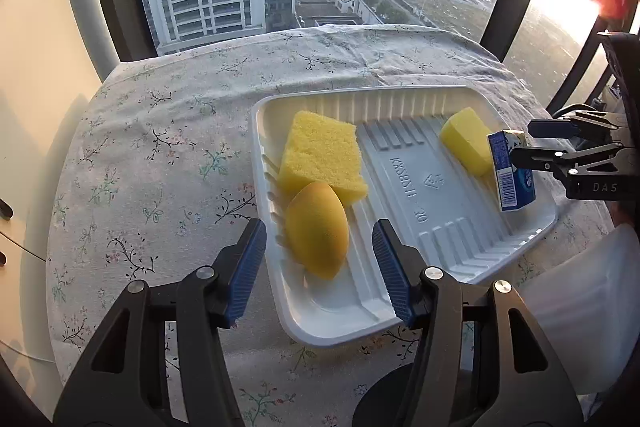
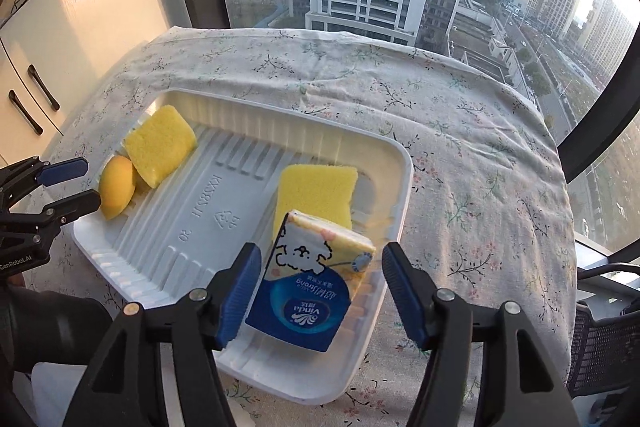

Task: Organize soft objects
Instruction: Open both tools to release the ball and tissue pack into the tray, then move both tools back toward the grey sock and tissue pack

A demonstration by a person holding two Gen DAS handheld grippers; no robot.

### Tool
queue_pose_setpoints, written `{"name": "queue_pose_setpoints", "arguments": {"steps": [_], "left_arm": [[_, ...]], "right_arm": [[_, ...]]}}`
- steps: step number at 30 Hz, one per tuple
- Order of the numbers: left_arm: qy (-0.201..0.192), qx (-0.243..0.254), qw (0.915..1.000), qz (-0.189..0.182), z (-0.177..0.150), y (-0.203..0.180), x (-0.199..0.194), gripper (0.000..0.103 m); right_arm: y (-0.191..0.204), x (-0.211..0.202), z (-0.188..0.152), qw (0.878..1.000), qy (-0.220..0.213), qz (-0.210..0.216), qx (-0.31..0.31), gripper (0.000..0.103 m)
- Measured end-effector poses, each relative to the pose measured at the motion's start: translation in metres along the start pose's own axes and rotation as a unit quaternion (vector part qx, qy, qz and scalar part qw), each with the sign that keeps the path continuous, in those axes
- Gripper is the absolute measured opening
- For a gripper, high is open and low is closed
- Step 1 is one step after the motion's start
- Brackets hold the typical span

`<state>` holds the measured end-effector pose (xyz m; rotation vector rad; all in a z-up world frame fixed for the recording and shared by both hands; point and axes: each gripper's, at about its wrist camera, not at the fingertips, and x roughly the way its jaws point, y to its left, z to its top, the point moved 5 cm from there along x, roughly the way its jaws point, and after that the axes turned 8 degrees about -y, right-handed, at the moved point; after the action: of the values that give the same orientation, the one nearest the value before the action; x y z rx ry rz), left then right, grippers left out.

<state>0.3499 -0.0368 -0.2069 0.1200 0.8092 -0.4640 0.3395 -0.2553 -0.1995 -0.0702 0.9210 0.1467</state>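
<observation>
Four soft things already inside the white ribbed plastic tray (image 1: 532,227) on the floral tablecloth (image 1: 168,131). At the left end, a square yellow sponge (image 1: 322,157) with a yellow egg-shaped foam piece (image 1: 316,229) lying against its near edge. At the right end, a second yellow sponge block (image 2: 316,193), and leaning tilted against it a blue-and-white tissue pack with a cartoon dog (image 2: 310,281), its lower end resting on the tray floor near the rim.

Left gripper (image 1: 319,253) spread wide, pads either side of the egg-shaped piece but clear of it, nothing held. Right gripper (image 2: 316,291) likewise wide apart, blue pads flanking the tissue pack; gap visible on the right, left pad very close, contact there hard to judge. No grip on either side by the look of it.

Nothing soft left out on the cloth in either view. Probably near the finish: gathering looks done, middle of the tray bare. Possibly left: straightening that tilted pack, tidying the egg shape beside its sponge.
</observation>
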Motion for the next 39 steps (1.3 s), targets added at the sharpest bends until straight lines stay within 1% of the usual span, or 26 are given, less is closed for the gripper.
{"name": "queue_pose_setpoints", "arguments": {"steps": [4,9,14,17,19,25,33,39], "left_arm": [[-0.011,-0.010,0.9998,0.015,0.003,0.007,-0.007,0.053],[-0.016,-0.033,0.9988,0.033,0.000,0.023,-0.019,0.053],[-0.023,-0.055,0.9969,0.051,-0.008,0.038,-0.037,0.053],[-0.028,-0.055,0.9955,0.072,-0.017,0.047,-0.046,0.053],[-0.025,-0.056,0.9939,0.092,-0.026,0.054,-0.051,0.053],[-0.018,-0.075,0.9917,0.103,-0.057,0.065,-0.072,0.053],[-0.012,-0.112,0.9878,0.107,-0.105,0.074,-0.099,0.053],[-0.006,-0.127,0.9855,0.112,-0.139,0.075,-0.119,0.053]], "right_arm": [[-0.002,-0.011,0.001,1.000,-0.007,-0.005,0.003,0.066],[-0.012,-0.023,-0.004,1.000,-0.010,-0.020,0.019,0.066],[-0.026,-0.034,-0.022,0.999,-0.003,-0.032,0.042,0.066],[-0.034,-0.041,-0.036,0.998,0.003,-0.045,0.053,0.066],[-0.040,-0.047,-0.046,0.997,0.006,-0.056,0.060,0.066],[-0.051,-0.068,-0.082,0.994,0.015,-0.064,0.087,0.066],[-0.049,-0.091,-0.137,0.991,0.028,-0.066,0.115,0.066],[-0.041,-0.107,-0.180,0.988,0.040,-0.068,0.132,0.066]]}}
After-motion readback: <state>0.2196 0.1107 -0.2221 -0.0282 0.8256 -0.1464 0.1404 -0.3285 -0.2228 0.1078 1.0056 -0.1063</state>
